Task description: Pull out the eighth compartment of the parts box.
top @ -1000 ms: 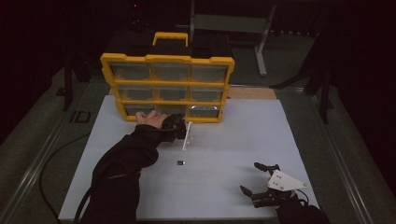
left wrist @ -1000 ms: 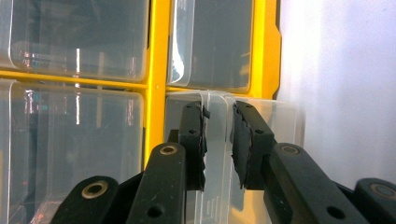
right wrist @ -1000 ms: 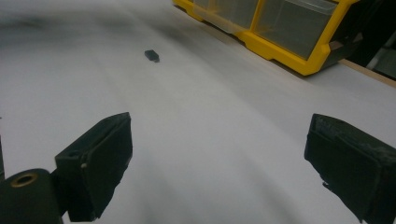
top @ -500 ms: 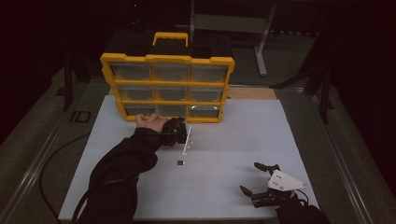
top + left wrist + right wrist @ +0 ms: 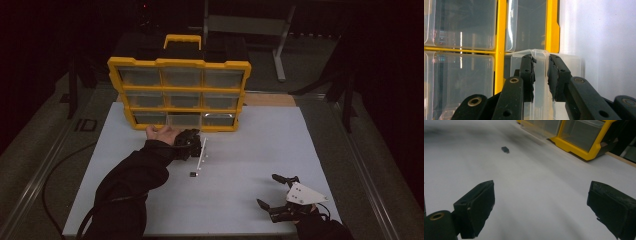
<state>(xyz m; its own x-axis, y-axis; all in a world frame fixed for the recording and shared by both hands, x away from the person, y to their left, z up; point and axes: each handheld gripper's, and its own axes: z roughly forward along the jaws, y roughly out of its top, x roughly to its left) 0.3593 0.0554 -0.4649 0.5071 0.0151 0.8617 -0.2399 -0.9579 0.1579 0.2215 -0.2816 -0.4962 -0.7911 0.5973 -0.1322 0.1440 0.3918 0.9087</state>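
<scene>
Clear plastic sits between the black jaws of the left gripper: they are clenched on the front wall of a small drawer, which sticks out of the bottom row of the yellow organizer at the far side of the white table. Compared with the earlier frames, almost nothing differs; the left hand stays at the same drawer and the right gripper still rests near the front right corner, jaws spread wide and holding nothing. From above the grip is hidden under the hand, while the left gripper view shows the pads pressing the wall, and the right gripper view shows a small black piece lying alone on the table.
</scene>
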